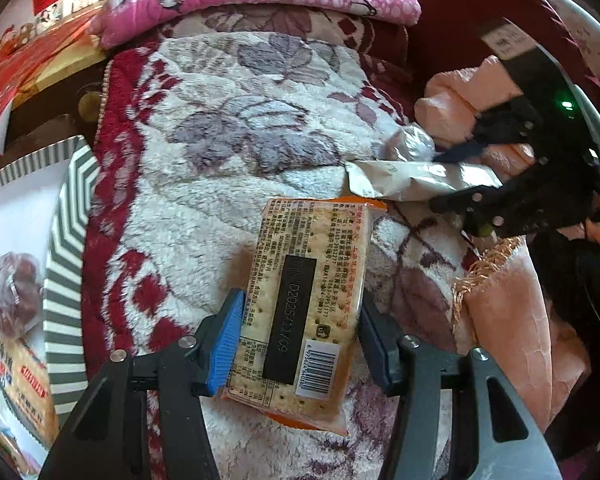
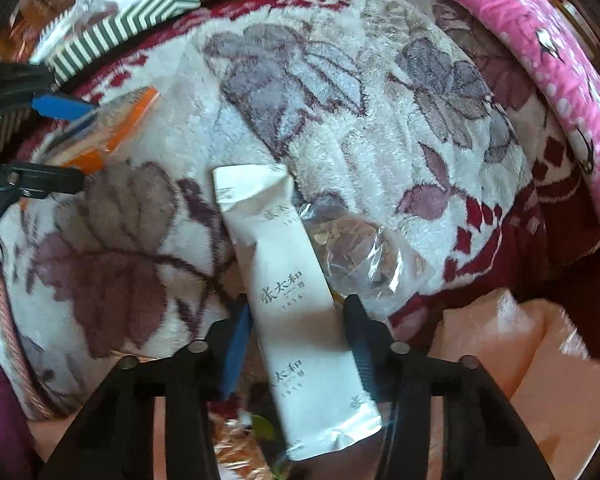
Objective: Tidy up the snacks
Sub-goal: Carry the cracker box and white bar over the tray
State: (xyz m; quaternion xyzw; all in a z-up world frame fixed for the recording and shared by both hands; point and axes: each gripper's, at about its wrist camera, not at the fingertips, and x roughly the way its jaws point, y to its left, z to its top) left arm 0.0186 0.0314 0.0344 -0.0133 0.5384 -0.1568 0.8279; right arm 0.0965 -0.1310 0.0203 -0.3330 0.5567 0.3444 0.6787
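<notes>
- Left wrist view: floral blanket (image 1: 228, 128), a soft surface, with loose snacks on it.
- Striped box (image 1: 66, 240), at the blanket's edge; some snack packets already inside, so sorting looks partly done.
- Cracker packet (image 1: 304, 300), barcode side up; left tongs (image 1: 300, 340) clamped on its sides.
- White sachet (image 2: 296, 300), printed "张太和 1915"; right tongs (image 2: 296, 344) straddle it, whether the pads press I cannot tell.
- Clear-wrapped snack (image 2: 352, 256), just beside the sachet, not yet boxed.

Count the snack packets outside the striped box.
3. A cracker packet in the left claw, a white packet in the right claw, a clear-wrapped snack beside it on the floral blanket. Others may be hidden.
</notes>
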